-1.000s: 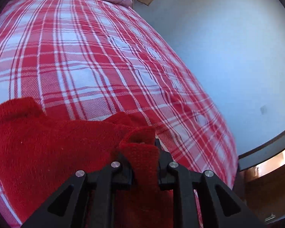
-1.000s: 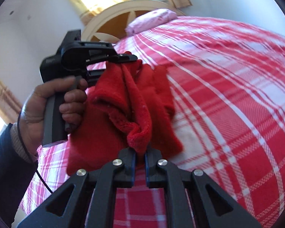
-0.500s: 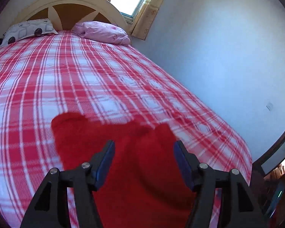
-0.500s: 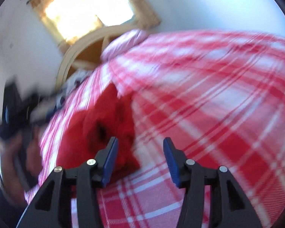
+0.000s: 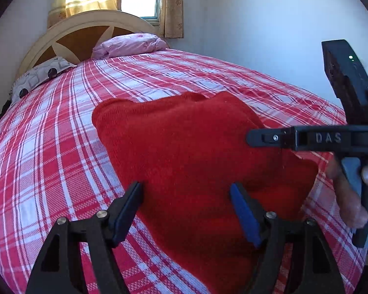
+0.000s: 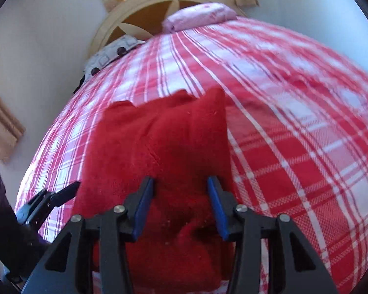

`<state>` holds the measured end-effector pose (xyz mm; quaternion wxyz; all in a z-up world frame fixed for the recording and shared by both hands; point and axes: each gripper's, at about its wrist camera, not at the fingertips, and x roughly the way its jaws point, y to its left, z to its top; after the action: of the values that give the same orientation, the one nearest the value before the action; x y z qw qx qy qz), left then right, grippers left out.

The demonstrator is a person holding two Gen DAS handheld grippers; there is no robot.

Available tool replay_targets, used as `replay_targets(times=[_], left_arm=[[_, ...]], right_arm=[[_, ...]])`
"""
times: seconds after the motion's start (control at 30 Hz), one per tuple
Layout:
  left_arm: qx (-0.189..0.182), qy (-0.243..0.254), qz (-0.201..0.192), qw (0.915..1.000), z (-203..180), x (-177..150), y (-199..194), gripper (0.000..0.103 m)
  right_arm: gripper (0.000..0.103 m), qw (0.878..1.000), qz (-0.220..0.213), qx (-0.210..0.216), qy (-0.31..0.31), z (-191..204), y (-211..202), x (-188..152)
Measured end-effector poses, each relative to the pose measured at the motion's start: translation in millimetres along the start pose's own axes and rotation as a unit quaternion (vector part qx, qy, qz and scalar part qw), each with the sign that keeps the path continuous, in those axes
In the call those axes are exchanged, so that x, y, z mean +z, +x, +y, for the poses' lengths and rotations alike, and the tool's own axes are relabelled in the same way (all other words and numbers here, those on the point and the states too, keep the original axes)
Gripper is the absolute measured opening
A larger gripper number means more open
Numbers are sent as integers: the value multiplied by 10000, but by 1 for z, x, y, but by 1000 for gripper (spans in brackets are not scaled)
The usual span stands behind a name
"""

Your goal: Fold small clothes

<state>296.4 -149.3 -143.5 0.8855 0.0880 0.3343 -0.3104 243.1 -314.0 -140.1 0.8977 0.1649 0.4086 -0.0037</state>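
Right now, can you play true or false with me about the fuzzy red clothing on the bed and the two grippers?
1. The fuzzy red garment lies on the red and white checked bedspread. True.
2. The left gripper is clamped shut on the garment. False: its jaws are opening, pads apart and not pressing the cloth.
3. A pink pillow lies by the curved wooden headboard. True.
4. The garment is blue. False: it is red.
5. The right gripper holds the garment in the air. False: its jaws are closing but not gripping, and the garment rests on the bed.
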Motion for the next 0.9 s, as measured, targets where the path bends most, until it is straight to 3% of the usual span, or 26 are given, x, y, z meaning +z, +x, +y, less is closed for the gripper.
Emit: replay_targets(times=[0.17, 0.37, 0.43, 0.57, 0.9], left_arm=[[50, -12, 191, 9998, -1, -5, 8, 88], [-412, -773, 469, 9951, 22, -9, 17, 92], [-449, -885, 498, 9938, 24, -11, 18, 94], [-479, -911, 516, 9934, 23, -12, 18, 94], [-420, -849, 512, 9942, 18, -12, 18, 95]], right_arm=[[48, 10000, 28, -18, -91, -5, -3, -4], [48, 9986, 198, -277, -393, 4, 6, 14], [48, 9974, 44, -480, -543, 11, -2, 20], [49, 9937, -223, -664, -871, 32, -12, 22], [48, 9843, 114, -1028, -1431, 36, 6, -13]])
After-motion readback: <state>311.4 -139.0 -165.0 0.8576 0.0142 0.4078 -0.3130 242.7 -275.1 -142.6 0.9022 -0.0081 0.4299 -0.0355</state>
